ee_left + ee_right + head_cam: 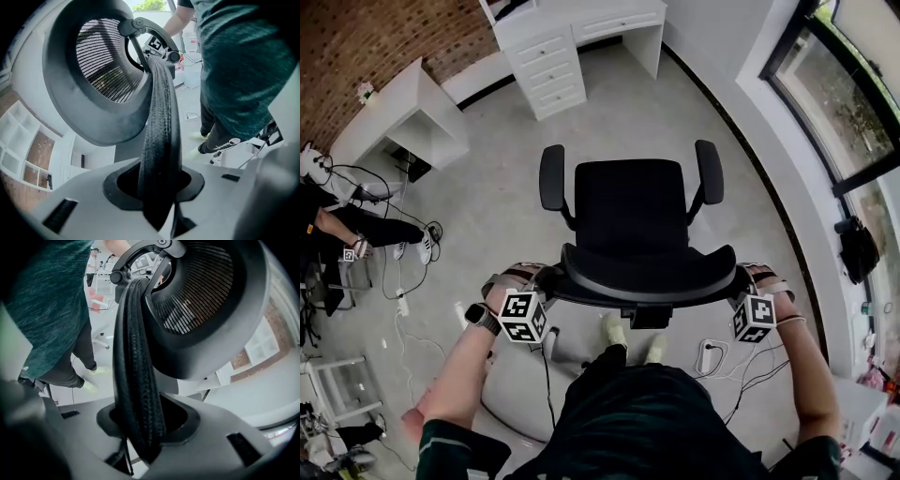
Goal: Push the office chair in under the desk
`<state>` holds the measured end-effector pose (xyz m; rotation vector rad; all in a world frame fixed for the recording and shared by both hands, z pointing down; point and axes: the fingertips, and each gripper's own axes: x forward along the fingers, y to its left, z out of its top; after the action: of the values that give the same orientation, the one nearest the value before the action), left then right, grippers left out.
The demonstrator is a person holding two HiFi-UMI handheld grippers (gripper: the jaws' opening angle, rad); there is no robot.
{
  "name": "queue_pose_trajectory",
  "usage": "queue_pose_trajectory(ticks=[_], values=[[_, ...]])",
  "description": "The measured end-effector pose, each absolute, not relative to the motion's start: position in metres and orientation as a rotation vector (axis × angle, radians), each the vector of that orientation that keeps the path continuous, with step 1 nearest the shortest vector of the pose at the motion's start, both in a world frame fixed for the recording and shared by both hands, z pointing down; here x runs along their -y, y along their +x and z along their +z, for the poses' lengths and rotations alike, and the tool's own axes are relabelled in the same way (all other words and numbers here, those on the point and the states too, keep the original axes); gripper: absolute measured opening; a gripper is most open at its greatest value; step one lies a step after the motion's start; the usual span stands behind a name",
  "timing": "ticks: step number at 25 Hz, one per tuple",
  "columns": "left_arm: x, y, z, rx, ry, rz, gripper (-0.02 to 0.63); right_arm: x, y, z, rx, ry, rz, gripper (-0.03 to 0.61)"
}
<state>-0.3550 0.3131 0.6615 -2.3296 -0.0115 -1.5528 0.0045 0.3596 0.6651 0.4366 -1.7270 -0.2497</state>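
1. Black padded backrest rim (161,117) is sitting between the jaws of the left tongs (158,194), which are standing part-closed and clamping it. The right tongs (140,427) are gripping the same rim at its other end.
2. Both tongs are pointing steeply down, holding the office chair (630,211) from behind, one at each end of the backrest's top edge. Neither hand is sitting nearer.
3. Chair is standing on open floor (694,131), seat facing away from the person, well apart from the white surface (581,14).
4. Kneehole (607,49) is lying ahead, a little left of the chair's centre line in the head view. My read: the push is calling for a forward shove with a slight leftward steer, both hands loading evenly.
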Motion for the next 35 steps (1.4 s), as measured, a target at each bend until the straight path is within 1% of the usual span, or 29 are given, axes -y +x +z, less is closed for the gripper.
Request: queue_pose_trajectory(ticks=[16,28,35], values=[[-0.237,-0.345,0.66,-0.005,-2.317,-1.546,0.121,-0.301,0.016,0.664,1.697,0.505,-0.188,0.126],[-0.171,-0.322,0.659,-0.032,-2.315,-1.55,0.126,-0.234,0.037,0.663,1.705,0.519,-0.19,0.127],[-0.113,-0.305,0.664,-0.038,-2.324,-1.568,0.127,-0.17,0.054,0.668,1.713,0.511,-0.194,0.13]])
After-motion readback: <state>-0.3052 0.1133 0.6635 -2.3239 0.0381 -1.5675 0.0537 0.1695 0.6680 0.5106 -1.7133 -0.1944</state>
